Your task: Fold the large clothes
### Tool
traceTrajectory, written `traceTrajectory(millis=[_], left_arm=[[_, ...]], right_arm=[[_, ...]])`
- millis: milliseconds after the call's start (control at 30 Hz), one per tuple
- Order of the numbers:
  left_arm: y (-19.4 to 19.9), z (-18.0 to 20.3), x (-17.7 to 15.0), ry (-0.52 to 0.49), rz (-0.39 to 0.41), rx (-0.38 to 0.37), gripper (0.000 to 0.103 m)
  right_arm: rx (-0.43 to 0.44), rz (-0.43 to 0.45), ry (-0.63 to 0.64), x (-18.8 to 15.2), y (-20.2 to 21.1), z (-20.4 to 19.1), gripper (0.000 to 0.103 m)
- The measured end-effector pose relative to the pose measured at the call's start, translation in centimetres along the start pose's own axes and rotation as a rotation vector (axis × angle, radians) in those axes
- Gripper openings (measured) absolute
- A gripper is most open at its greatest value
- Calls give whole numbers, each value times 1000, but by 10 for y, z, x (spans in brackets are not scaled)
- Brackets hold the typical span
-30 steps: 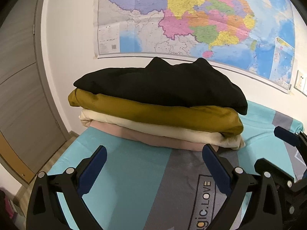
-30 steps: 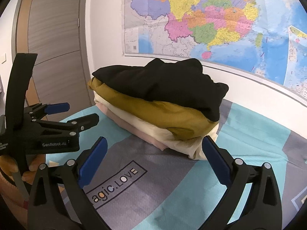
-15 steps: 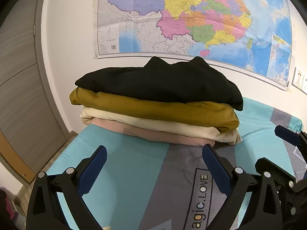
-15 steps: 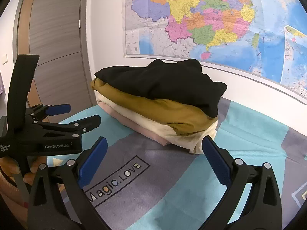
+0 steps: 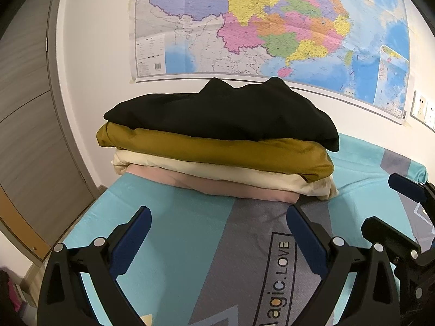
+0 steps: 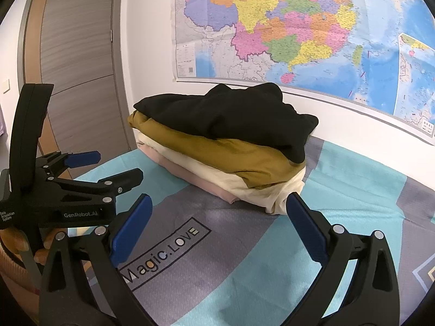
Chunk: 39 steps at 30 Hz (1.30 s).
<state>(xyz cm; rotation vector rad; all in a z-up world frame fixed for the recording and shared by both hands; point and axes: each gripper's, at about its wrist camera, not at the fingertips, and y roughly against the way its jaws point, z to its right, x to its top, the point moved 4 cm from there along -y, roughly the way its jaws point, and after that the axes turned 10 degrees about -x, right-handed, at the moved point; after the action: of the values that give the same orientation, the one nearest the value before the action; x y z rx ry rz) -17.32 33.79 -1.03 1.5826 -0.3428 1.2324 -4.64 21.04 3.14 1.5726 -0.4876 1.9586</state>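
A stack of folded clothes sits at the far side of the bed against the wall: a black garment [image 5: 225, 114] [image 6: 231, 116] on top, a mustard one [image 5: 217, 149] [image 6: 223, 149] under it, then a cream one [image 5: 217, 168] [image 6: 244, 182] and a pink one [image 5: 231, 187] [image 6: 190, 176] at the bottom. My left gripper [image 5: 218, 217] is open and empty, a little short of the stack. My right gripper [image 6: 218, 206] is open and empty, also short of the stack. The left gripper [image 6: 108, 168] shows at the left of the right wrist view.
The bed cover [image 5: 176, 231] [image 6: 244, 258] is turquoise and grey with "Magic.LOVE" printed on it. A large map [image 5: 272, 27] hangs on the wall behind the stack. A grey wooden door [image 6: 78, 54] stands at the left. Wall sockets [image 5: 424, 108] are at the right.
Both grippers have drawn back from the stack, which now looks smaller and farther away. Both stay open and empty. The stack has not moved.
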Motion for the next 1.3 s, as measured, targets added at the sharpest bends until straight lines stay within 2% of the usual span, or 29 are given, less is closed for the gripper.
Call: traceTrajectory(millis=[1300], left_arm=[[-3, 1, -5, 6, -13, -11, 96]], right_arm=[[2, -22, -16, -6, -1, -1, 97]])
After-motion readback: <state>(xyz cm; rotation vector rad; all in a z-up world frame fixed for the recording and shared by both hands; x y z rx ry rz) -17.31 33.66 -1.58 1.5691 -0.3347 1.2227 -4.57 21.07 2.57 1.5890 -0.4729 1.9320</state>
